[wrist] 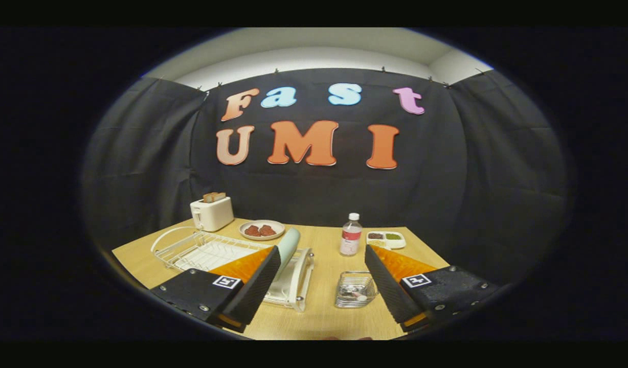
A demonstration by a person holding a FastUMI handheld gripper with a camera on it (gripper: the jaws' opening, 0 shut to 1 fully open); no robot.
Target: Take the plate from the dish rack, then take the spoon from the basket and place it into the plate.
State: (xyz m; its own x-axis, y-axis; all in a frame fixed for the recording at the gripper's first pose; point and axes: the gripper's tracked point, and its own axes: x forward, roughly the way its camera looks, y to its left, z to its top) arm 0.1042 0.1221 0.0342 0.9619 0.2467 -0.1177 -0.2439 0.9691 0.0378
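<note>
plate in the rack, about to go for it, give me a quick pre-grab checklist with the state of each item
1. Claw open and empty: ok, fingers wide apart.
2. Plate standing on edge in the dish rack: ok.
3. Plate between the fingers: not ok, it sits beside the left finger.
4. Landing spot on the table: ok, bare wood between rack and basket.
5. Spoon in the basket: cannot tell, contents unclear.

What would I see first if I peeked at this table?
First, the gripper, its two black fingers spread wide open over the wooden table. A white dish rack holds a pale green plate on edge by the left finger. A small wire basket sits between the fingers.
</note>
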